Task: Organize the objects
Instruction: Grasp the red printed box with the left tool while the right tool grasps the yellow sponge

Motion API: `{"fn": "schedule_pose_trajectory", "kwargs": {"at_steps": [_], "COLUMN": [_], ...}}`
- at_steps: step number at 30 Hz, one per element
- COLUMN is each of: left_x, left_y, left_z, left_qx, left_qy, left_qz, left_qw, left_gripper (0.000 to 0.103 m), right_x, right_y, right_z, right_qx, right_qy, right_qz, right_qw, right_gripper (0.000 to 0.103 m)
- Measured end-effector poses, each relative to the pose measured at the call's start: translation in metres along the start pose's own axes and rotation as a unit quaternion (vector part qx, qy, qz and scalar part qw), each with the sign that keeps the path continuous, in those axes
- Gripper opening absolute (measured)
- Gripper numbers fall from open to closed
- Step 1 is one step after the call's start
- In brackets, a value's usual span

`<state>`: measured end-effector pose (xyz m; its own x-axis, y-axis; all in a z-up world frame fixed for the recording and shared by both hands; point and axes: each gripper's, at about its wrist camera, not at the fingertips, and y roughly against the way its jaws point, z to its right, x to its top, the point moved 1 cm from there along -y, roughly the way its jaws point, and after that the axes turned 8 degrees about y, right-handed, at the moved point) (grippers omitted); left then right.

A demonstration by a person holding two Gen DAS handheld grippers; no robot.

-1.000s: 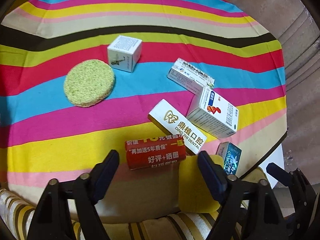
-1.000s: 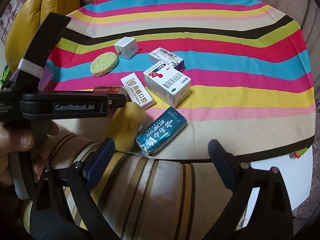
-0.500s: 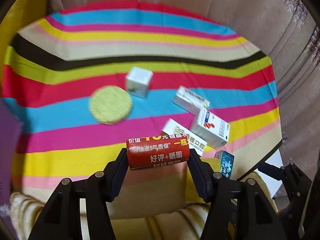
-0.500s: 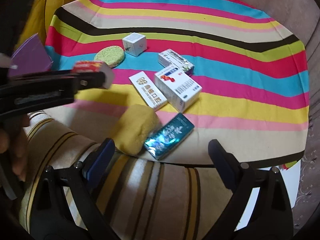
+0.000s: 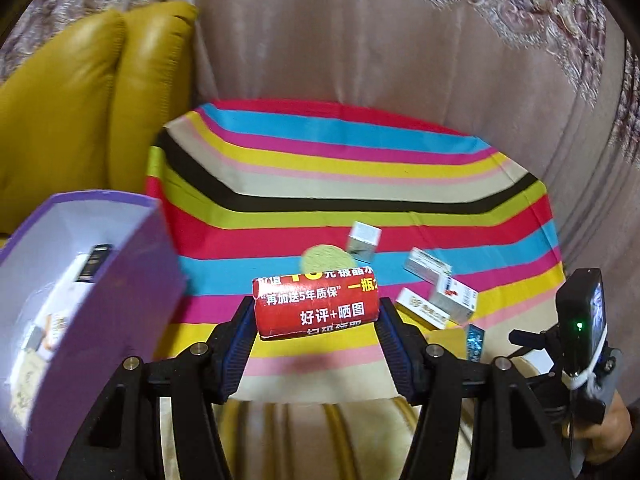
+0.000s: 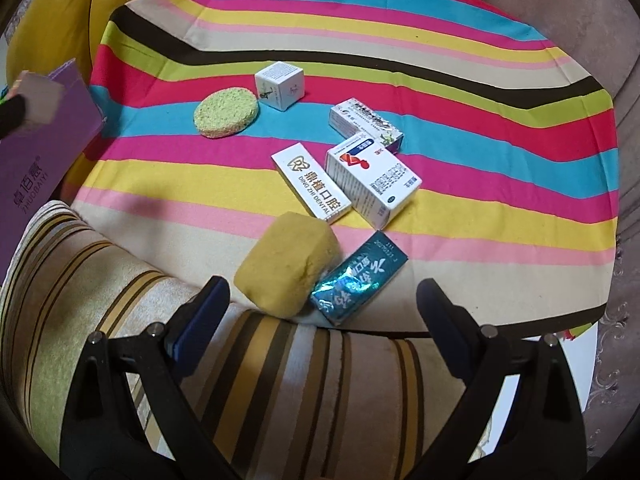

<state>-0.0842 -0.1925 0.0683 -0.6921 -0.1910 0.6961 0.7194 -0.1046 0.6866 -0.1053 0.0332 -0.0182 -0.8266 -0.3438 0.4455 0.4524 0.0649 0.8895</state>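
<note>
- Lifted off the striped cloth [image 6: 460,216] since a second ago, the red box [image 5: 316,306] now sits clamped between the fingers of the left gripper [image 5: 316,320], held in the air above the near edge of the surface.
- Beside it on the left stands an open purple box [image 5: 120,320], with a few small items lying inside.
- The right gripper [image 6: 320,312] hangs over the striped cushion [image 6: 280,380] with its fingers wide apart and nothing between them.
- Just beyond those fingers lie a yellow sponge [image 6: 288,268] and a teal packet [image 6: 360,278], touching each other.
- Further on, a white dental box [image 6: 310,182] lies beside a white medicine box [image 6: 372,180], with a third white box [image 6: 366,122] behind them.
- Farthest are a round green sponge [image 6: 226,112] and a small white cube box [image 6: 279,85].
</note>
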Motion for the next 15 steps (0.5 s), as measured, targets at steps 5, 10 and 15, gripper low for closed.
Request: {"fn": "schedule_pose_trajectory", "kwargs": {"at_steps": [5,10,15], "left_x": [-0.002,-0.006,-0.011], "left_y": [0.025,0.039,0.045], "left_z": [-0.019,-0.032,-0.044], "left_qx": [0.016,0.035,0.059], "left_qy": [0.003,-0.003,0.002], "left_qz": [0.021,0.026,0.033], "left_qw": [0.9996,0.9991,0.9977], "left_gripper": [0.060,0.060,0.060], "right_x": [0.005,0.014,0.023], "right_y": [-0.006,-0.017,-0.031], "right_z": [0.009,-0.001,-0.012], "right_qx": [0.006,0.007,-0.001], "right_qy": [-0.024,0.005,0.048], "right_qz": [-0.005,-0.014,-0.026], "right_qw": [1.000,1.000,0.999], "right_gripper": [0.096,0.096,0.087]}}
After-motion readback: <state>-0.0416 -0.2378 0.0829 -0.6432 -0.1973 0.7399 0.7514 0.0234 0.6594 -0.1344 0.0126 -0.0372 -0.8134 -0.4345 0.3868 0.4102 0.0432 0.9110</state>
